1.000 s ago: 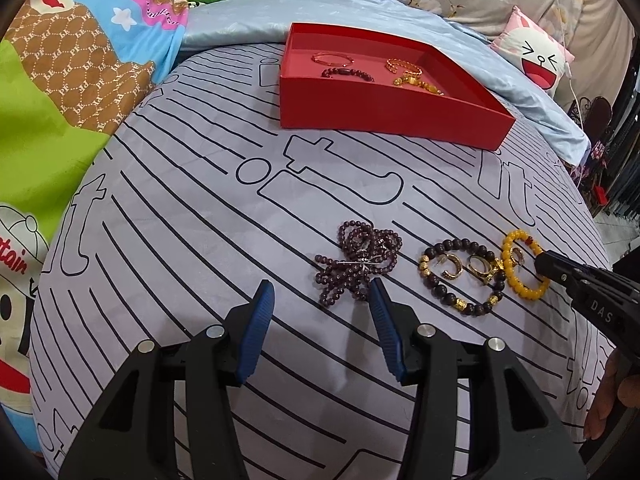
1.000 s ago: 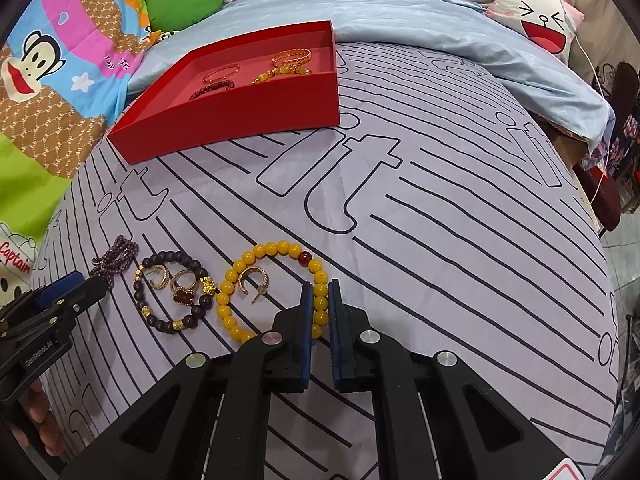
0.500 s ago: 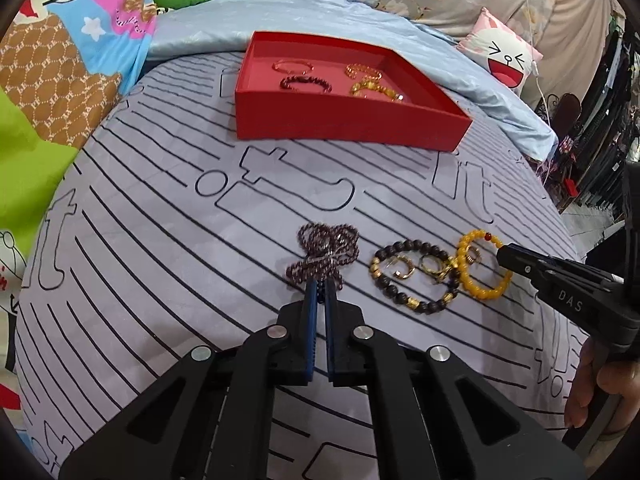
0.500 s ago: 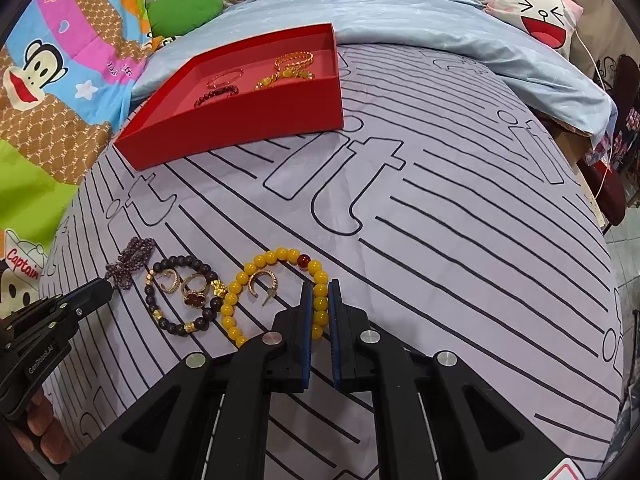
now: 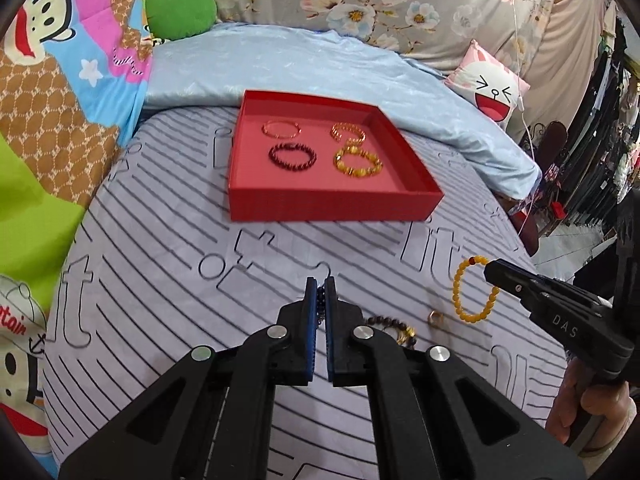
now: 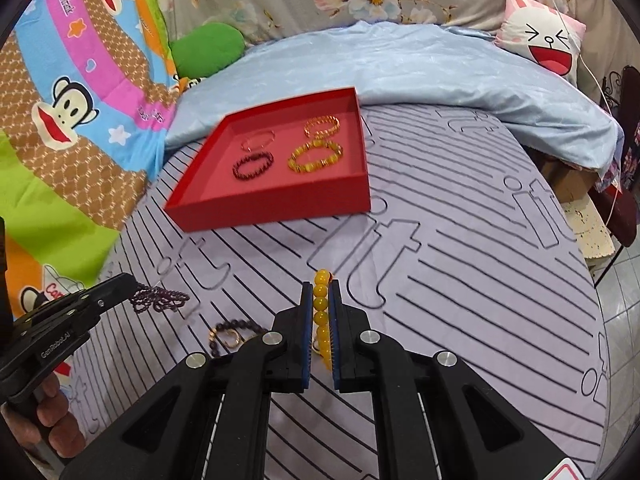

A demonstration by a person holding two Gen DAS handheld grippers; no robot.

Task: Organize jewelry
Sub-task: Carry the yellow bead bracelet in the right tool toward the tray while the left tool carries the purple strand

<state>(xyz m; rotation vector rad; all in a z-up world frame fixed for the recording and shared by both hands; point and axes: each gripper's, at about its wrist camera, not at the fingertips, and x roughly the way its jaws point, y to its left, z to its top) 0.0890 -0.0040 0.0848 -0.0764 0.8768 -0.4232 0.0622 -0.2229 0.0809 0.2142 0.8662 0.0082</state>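
My left gripper point(image 5: 320, 286) is shut on a dark purple bead strand point(image 6: 160, 300), held above the bed; the strand hangs from its tip in the right wrist view. My right gripper point(image 6: 321, 292) is shut on a yellow bead bracelet point(image 6: 322, 316), which hangs from its tip in the left wrist view point(image 5: 460, 304). A red tray point(image 5: 332, 204) lies further back with several bracelets inside. A dark bead bracelet point(image 6: 236, 326) with gold rings inside it stays on the sheet.
The bed has a grey sheet with black stripes point(image 6: 460, 280). A blue quilt point(image 5: 320, 68), a green cushion point(image 5: 180, 10) and a white face cushion point(image 5: 488, 88) lie behind the tray. A gold ring point(image 5: 435, 317) lies on the sheet.
Both grippers have lifted their loads off the sheet and moved toward the tray. The left gripper closed on the purple strand within the last second.
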